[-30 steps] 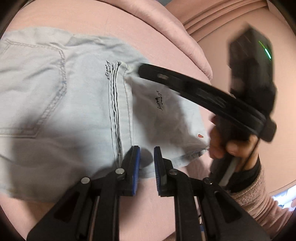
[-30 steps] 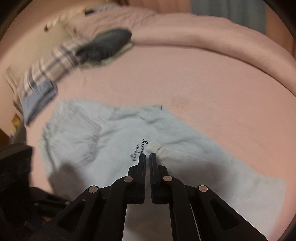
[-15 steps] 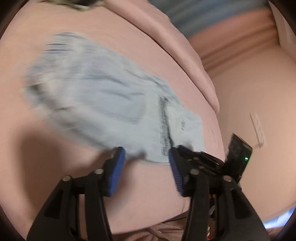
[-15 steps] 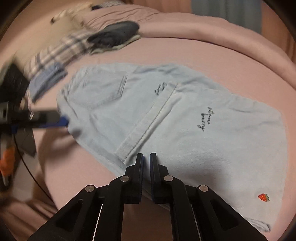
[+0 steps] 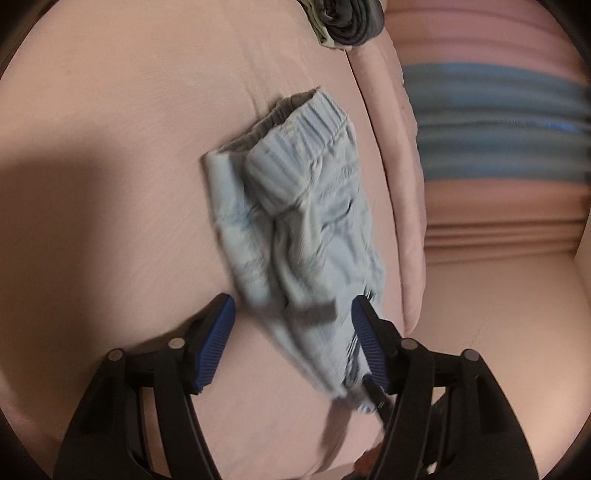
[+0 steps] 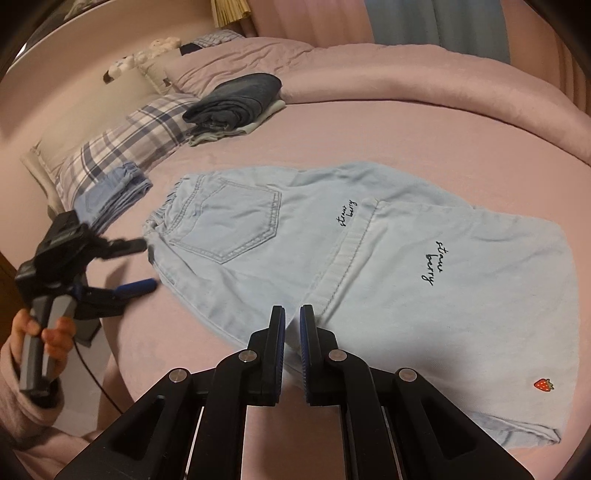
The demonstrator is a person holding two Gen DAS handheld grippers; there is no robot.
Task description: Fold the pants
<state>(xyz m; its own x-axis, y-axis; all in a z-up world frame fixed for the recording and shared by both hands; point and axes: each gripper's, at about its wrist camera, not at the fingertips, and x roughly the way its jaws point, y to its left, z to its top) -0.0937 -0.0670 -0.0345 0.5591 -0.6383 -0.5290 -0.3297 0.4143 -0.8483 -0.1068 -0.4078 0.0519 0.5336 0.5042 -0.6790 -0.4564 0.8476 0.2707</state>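
The light blue denim pants (image 6: 369, 266) lie folded on the pink bed, legs doubled back over the seat, a back pocket (image 6: 236, 221) facing up. My right gripper (image 6: 292, 325) is nearly shut, empty, at the pants' near edge by a leg hem. My left gripper (image 6: 142, 264) shows at the left of the right wrist view, open, at the elastic waistband. In the left wrist view the left gripper (image 5: 293, 328) is open, its fingers either side of the waistband end of the pants (image 5: 295, 221), not clamped. That view is blurred.
A stack of dark folded jeans (image 6: 236, 99) sits at the back of the bed, also in the left wrist view (image 5: 347, 18). A plaid pillow (image 6: 129, 140) and folded blue shorts (image 6: 114, 192) lie at the left. A rolled pink duvet (image 6: 424, 81) runs along the far side.
The right gripper pulled back from the fold to the pants' near edge. The left gripper opened and swung from the leg hems around to the waistband end.
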